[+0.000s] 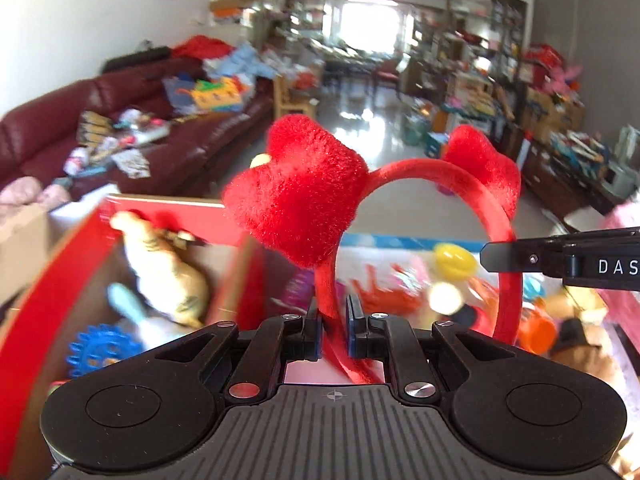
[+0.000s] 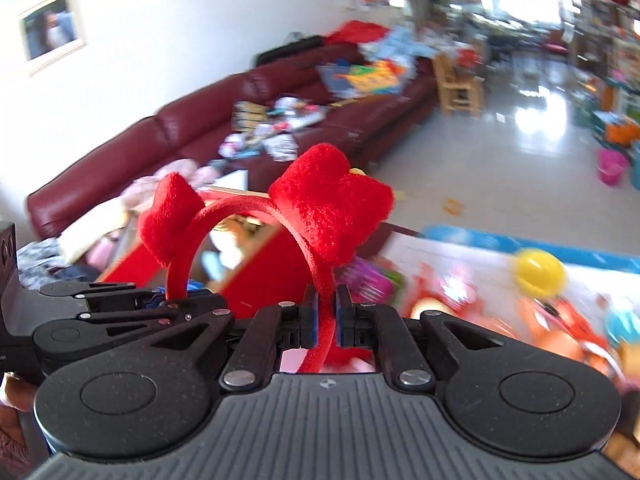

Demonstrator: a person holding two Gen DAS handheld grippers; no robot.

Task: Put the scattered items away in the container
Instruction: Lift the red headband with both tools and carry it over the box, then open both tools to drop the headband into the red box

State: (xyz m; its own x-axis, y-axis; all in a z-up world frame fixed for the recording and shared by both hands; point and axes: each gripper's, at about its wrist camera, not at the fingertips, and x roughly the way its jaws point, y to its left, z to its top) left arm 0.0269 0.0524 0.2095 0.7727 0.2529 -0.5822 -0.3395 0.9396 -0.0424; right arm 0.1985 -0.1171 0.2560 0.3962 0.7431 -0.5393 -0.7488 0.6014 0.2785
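Dark red sofa (image 2: 280, 120), seemingly leather, beneath framed pictures (image 2: 52, 32).

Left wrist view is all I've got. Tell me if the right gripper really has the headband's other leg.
Observer: Yes. The right gripper is shut on the red headband, with the leg pinched between its pads.
Operator: Give me the spot on that leg.
Observer: Low down, well below the plush heart on that side.
Operator: Check what's around my left gripper's body.
Observer: A hand shows at the picture's edge, beside the left gripper.
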